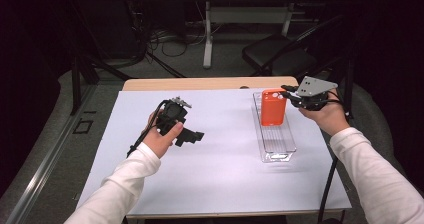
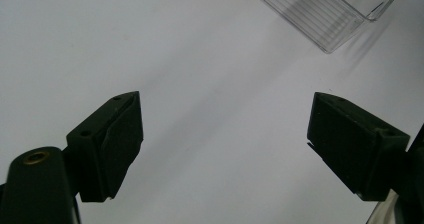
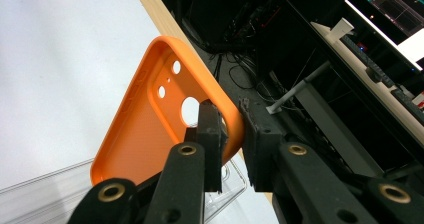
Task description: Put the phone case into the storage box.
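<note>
Right tongs clamped on the orange phone case's rim above the clear tray, left tongs apart; thin grip risks slipping.

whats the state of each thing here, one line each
orange phone case: held upright over the tray, pinched at its top edge
clear plastic tray: lying flat on the table, near end bare
right gripper: shut on the case's rim
left gripper: open, nothing between its jaws, above the white table
</note>
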The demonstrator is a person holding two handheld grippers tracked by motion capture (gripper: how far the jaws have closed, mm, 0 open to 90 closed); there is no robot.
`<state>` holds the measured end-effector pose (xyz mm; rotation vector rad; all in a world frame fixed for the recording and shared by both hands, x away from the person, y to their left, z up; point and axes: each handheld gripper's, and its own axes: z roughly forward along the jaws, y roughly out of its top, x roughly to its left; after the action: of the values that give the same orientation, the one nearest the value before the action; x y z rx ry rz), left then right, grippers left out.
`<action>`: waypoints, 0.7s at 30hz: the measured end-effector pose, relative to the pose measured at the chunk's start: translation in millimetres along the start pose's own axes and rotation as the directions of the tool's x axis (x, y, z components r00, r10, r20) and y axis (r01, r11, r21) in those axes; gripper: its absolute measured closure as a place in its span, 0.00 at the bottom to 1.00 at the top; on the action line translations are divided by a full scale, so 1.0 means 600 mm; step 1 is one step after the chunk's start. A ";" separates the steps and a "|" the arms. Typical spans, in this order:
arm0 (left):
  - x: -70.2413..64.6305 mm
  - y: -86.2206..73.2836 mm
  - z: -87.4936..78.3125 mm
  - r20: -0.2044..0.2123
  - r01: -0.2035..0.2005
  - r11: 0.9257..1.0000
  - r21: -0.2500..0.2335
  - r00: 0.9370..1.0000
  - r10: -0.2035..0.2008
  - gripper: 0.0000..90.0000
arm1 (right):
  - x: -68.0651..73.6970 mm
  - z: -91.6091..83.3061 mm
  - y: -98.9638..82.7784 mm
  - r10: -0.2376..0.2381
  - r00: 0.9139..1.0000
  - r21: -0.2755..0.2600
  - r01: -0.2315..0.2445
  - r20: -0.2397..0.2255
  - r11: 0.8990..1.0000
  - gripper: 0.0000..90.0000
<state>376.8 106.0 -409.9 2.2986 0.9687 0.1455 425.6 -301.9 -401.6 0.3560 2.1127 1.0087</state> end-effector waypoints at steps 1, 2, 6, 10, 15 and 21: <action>0.000 0.000 0.000 0.001 0.000 1.000 0.000 1.000 0.000 0.17 | -0.001 0.002 -0.001 -0.001 1.000 -0.001 0.001 0.001 1.000 0.88; 0.000 0.000 0.000 0.001 -0.003 1.000 0.001 1.000 0.003 0.17 | -0.002 0.005 -0.003 0.000 1.000 0.000 0.000 0.001 1.000 0.88; 0.000 -0.001 -0.001 0.002 0.003 1.000 -0.009 1.000 -0.003 0.17 | -0.007 0.017 -0.010 0.002 1.000 0.003 -0.002 0.009 1.000 0.88; 0.001 -0.001 0.000 0.005 0.006 1.000 -0.009 1.000 -0.006 0.17 | -0.011 0.026 -0.018 -0.002 1.000 0.006 0.001 0.018 1.000 0.88; 0.005 -0.003 0.001 0.007 0.013 1.000 -0.008 1.000 -0.013 0.17 | -0.016 0.036 -0.028 0.002 0.999 0.011 -0.002 0.035 1.000 0.88; 0.006 -0.003 0.001 0.002 0.012 1.000 -0.003 1.000 -0.012 0.17 | -0.021 0.048 -0.037 -0.005 0.999 0.003 0.004 0.054 1.000 0.88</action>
<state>378.8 109.3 -411.9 2.2888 0.9807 0.1401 456.8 -307.0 -423.7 0.3755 2.0662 0.9832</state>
